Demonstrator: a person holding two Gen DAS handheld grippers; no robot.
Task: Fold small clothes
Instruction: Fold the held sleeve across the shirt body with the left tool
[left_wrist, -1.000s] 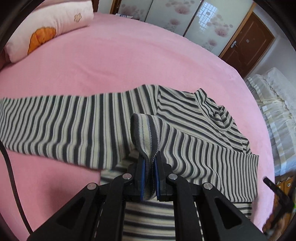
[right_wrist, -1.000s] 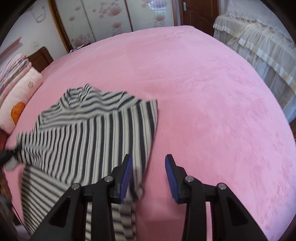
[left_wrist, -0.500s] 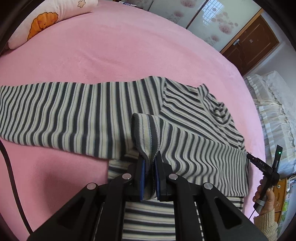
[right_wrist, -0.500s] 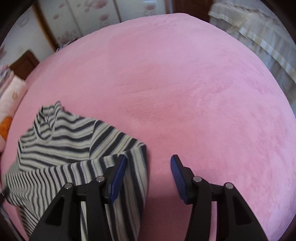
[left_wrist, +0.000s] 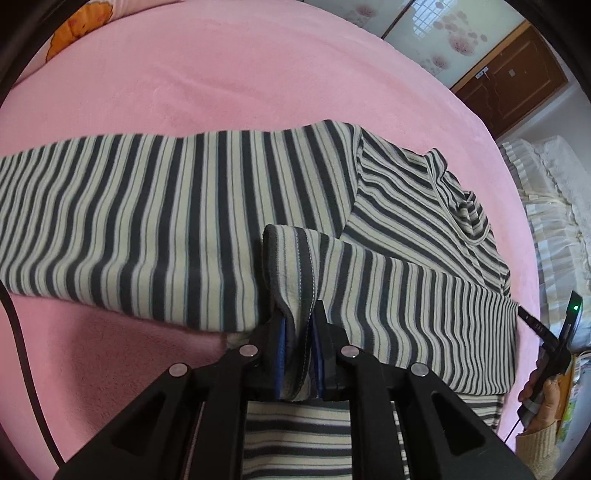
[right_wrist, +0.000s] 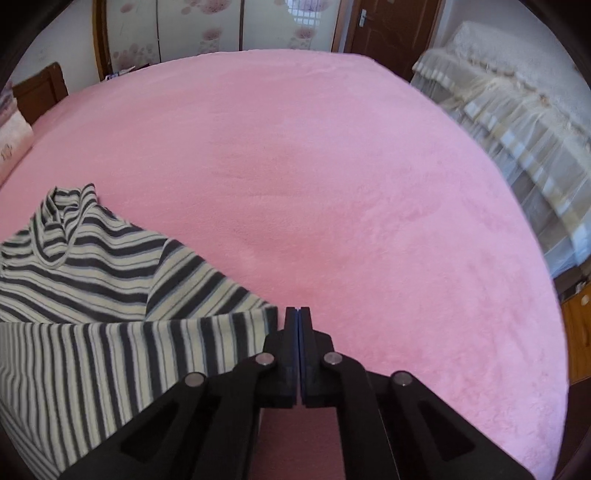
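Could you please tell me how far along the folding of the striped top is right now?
Early to midway. Done: one sleeve lies folded across the chest of the striped turtleneck top. In hand: the left gripper is shut on that sleeve's cuff; the right gripper has just closed, apparently on nothing, beside the fold edge. Left: release the cuff, fold in the other sleeve, outstretched on the pink blanket, then fold the body.

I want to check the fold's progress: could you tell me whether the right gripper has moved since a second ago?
Yes. The right gripper has slid off the striped top to its right edge, over bare pink blanket; its jaws have just closed with nothing between them.
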